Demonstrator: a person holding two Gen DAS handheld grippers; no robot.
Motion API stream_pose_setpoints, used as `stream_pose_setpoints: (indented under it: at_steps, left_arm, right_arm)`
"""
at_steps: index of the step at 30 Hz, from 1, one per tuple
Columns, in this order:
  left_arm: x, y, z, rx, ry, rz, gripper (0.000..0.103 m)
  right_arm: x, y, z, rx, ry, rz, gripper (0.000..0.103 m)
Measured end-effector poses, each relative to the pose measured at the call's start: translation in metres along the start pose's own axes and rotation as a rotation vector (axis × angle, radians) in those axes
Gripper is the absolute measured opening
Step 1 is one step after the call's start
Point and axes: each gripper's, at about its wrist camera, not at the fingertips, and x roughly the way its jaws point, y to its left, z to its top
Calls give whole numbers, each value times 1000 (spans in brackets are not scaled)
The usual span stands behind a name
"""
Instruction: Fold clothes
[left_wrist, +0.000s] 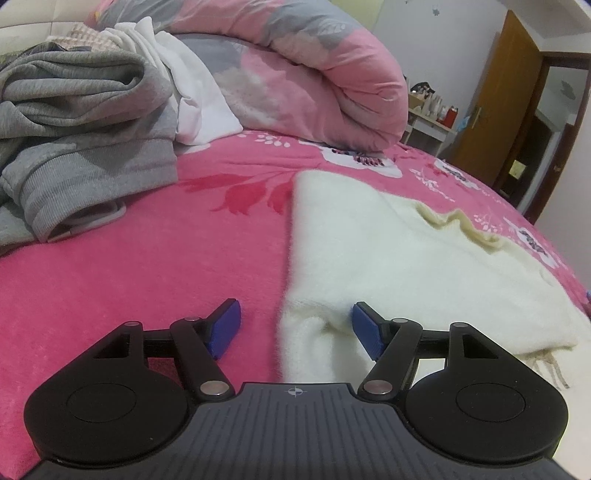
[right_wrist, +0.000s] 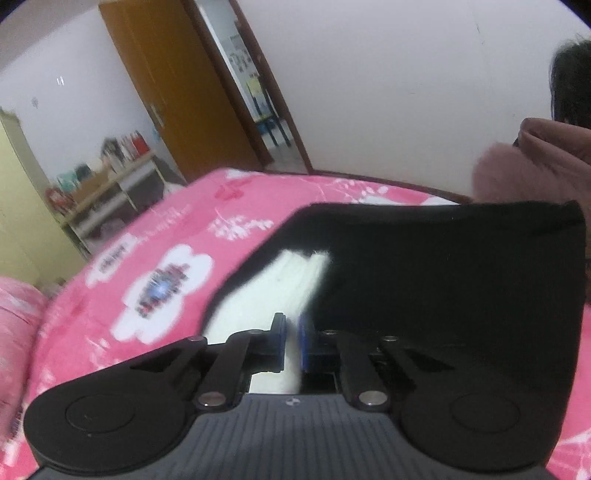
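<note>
A cream fuzzy sweater (left_wrist: 388, 251) lies flat on the pink flowered bedspread (left_wrist: 147, 258). My left gripper (left_wrist: 295, 308) stands open astride the sweater's near left corner. Its right pad (left_wrist: 365, 328) touches the fabric and its left pad (left_wrist: 225, 325) rests over the bare bedspread. In the right wrist view my right gripper (right_wrist: 291, 319) is shut on a fold of white fuzzy fabric (right_wrist: 269, 291). A black garment (right_wrist: 443, 277) lies over and to the right of that white fabric and hides most of it.
A heap of grey sweatshirts (left_wrist: 74, 129) and a white garment (left_wrist: 192, 99) lie at the back left. A rolled pink quilt (left_wrist: 314, 74) lies behind. Beyond the bed are a brown door (left_wrist: 495, 103) and a shelf (right_wrist: 103, 192). A person's sleeve (right_wrist: 546, 158) shows at the right.
</note>
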Motion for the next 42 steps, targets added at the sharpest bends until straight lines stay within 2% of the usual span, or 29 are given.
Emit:
stream_pose_setpoints:
  at_steps: [3, 8, 12, 14, 16, 17, 18, 20, 21, 22, 25, 28, 34, 36, 38, 42]
  left_arm:
    - [0, 1, 0, 0, 0, -1, 68]
    - [0, 0, 0, -2, 0, -2, 68]
    - [-1, 2, 0, -13, -2, -9, 68]
    - [-1, 3, 0, -23, -3, -16, 68]
    - [-1, 4, 0, -29, -3, -19, 68]
    - [-1, 4, 0, -30, -4, -19, 68]
    - [-1, 4, 0, -28, -3, -18, 68]
    - [-1, 4, 0, -26, -2, -17, 68]
    - [0, 3, 0, -25, -2, -16, 68]
    - [0, 3, 0, -24, -1, -16, 68]
    - [0, 4, 0, -26, -1, -19, 69]
    - [0, 4, 0, -29, -1, -22, 70]
    - [1, 5, -1, -35, -2, -28, 70]
    - [1, 5, -1, -36, -2, -30, 70]
    - [1, 5, -1, -37, -2, -31, 70]
    - [1, 5, -1, -38, -3, -32, 70]
  right_arm:
    - [-25, 10, 6, 15, -26, 108, 2]
    - [-88, 74, 3, -134, -90, 309, 0]
    - [-126, 131, -9, -246, -98, 455, 0]
    - [-139, 157, -17, -331, -115, 450, 0]
    - [-139, 166, -21, -379, -131, 397, 2]
    - [-135, 163, -21, -395, -142, 355, 8]
    - [-130, 159, -21, -406, -154, 310, 16]
    - [-110, 133, -15, -378, -165, 201, 61]
    - [-98, 118, -11, -353, -161, 152, 67]
    - [-83, 99, -6, -310, -139, 112, 68]
    - [-34, 37, 10, -109, -44, 21, 68]
    - [0, -2, 16, 24, -3, 4, 68]
    - [35, -24, 9, 85, 6, -37, 65]
    - [41, -29, 7, 109, 6, -38, 61]
    - [36, -40, 7, 160, -6, -42, 52]
    - [35, -61, 6, 309, -18, 2, 49]
